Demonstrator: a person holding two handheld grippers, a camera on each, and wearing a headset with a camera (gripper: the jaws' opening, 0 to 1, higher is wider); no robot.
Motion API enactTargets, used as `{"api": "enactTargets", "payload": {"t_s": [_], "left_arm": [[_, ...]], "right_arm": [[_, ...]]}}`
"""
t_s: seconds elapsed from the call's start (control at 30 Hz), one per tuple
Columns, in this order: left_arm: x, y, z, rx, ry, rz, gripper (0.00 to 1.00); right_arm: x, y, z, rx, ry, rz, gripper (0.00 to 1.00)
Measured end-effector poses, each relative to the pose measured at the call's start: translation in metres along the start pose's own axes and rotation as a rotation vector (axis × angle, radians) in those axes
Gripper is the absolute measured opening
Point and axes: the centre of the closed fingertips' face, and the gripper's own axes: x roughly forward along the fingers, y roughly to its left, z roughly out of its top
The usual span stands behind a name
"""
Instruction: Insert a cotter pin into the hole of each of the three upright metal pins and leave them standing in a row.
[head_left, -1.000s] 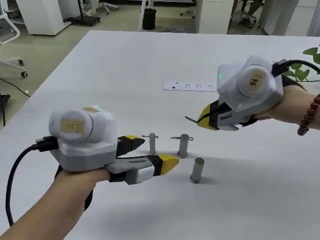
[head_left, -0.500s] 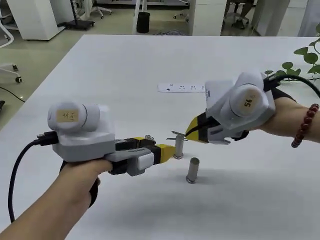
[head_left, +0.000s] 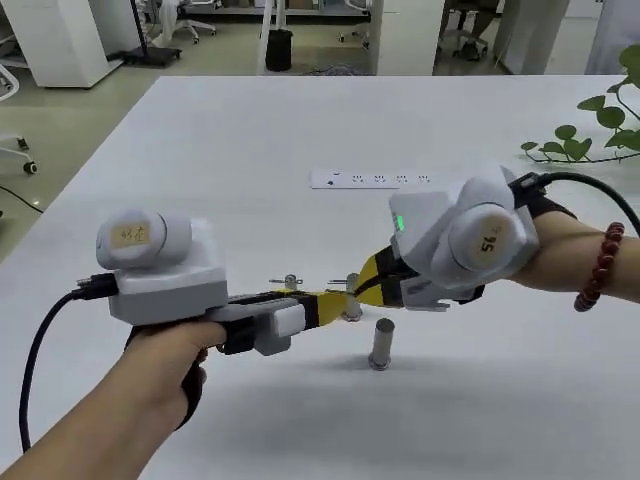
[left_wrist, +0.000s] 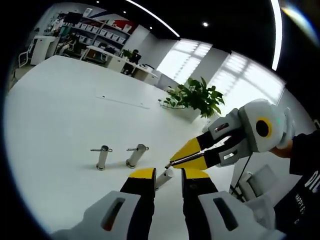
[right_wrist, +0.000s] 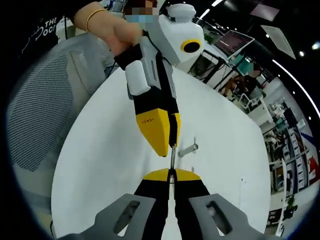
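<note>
Three upright metal pins stand on the white table (head_left: 230, 150). The far-left pin (head_left: 291, 286) and the middle pin (left_wrist: 136, 155) each carry a cotter pin. The front pin (head_left: 381, 343) is bare and shows through the gap between my left gripper's jaws as pin (left_wrist: 163, 178). My left gripper (head_left: 338, 303) hovers over the pins, open, with nothing held. My right gripper (head_left: 362, 290) is shut on a thin cotter pin (right_wrist: 171, 159), whose tip (left_wrist: 186, 159) points at the left gripper's yellow fingertips (right_wrist: 156, 129), almost touching.
A white power strip (head_left: 370, 179) lies further back on the table. A green plant (head_left: 590, 140) reaches over the right edge. Cables trail from both grippers. Bare table surrounds the pins on all sides.
The right gripper has come down and to the left with its cotter pin. The left gripper has pushed right, so the two tips now meet above the pins. The pins have not moved.
</note>
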Motion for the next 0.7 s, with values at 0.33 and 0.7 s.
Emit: {"api": "enactTargets", "payload": {"t_s": [0.33,0.7], "left_arm": [[0.0009,-0.0051,0.0010,-0.036,-0.025,-0.025,0.07],[0.0021,-0.0031,0.0012,-0.044,-0.038,-0.025,0.00]], "right_arm": [[-0.0002,0.0021,0.0058,-0.035,-0.002,-0.004,0.00],[-0.0011,0.0017,0.0072,-0.036,-0.003,-0.016,0.00]]}}
